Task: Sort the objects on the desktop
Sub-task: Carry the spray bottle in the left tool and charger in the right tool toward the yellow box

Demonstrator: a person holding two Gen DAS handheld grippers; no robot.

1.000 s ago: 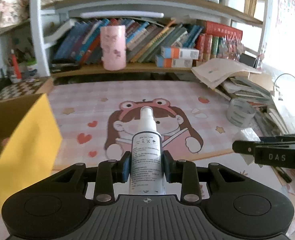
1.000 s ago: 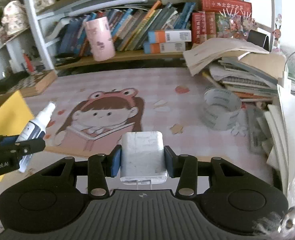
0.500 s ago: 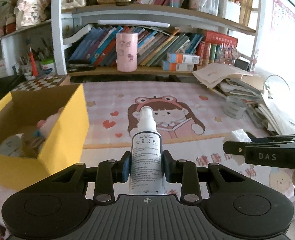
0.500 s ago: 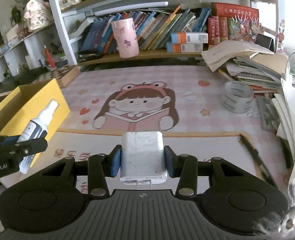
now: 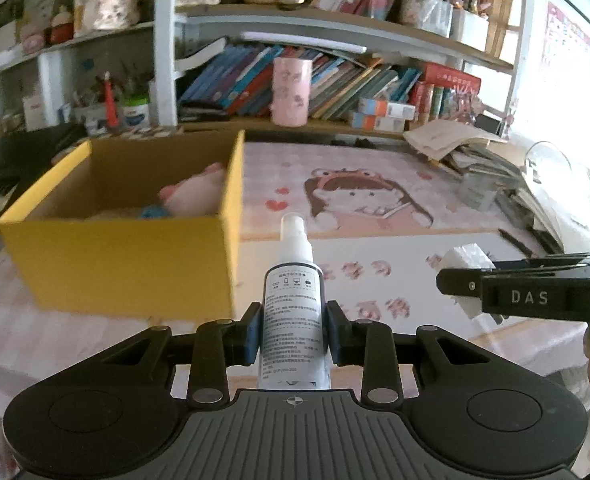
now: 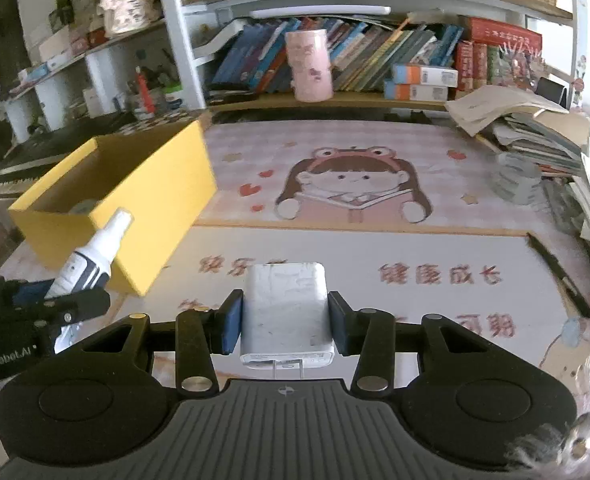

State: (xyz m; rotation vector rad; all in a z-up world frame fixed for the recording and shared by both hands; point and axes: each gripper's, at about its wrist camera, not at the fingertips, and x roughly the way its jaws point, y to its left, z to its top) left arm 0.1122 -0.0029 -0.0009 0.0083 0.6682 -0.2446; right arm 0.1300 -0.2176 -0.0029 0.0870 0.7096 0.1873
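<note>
The yellow box (image 5: pixel 135 264) lies ahead-left of the left tool (image 5: pixel 293 332), which clamps the spray bottle (image 5: pixel 293 320) and is nearer than the right tool (image 6: pixel 285 320) gripping the white charger (image 6: pixel 285 312).

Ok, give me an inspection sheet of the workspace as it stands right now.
Surface: pink cartoon-girl desk mat over the desk.
Job's things: white spray bottle; white square charger block; open yellow cardboard box at left, a pink plush toy inside.
Clutter: clear tape roll, black pen, heaped papers and books at right.
Grippers: left gripper jaws shut on the bottle; right gripper jaws shut on the charger.
Cables: nothing seen.
Surroundings: bookshelf, pink patterned cylinder.
</note>
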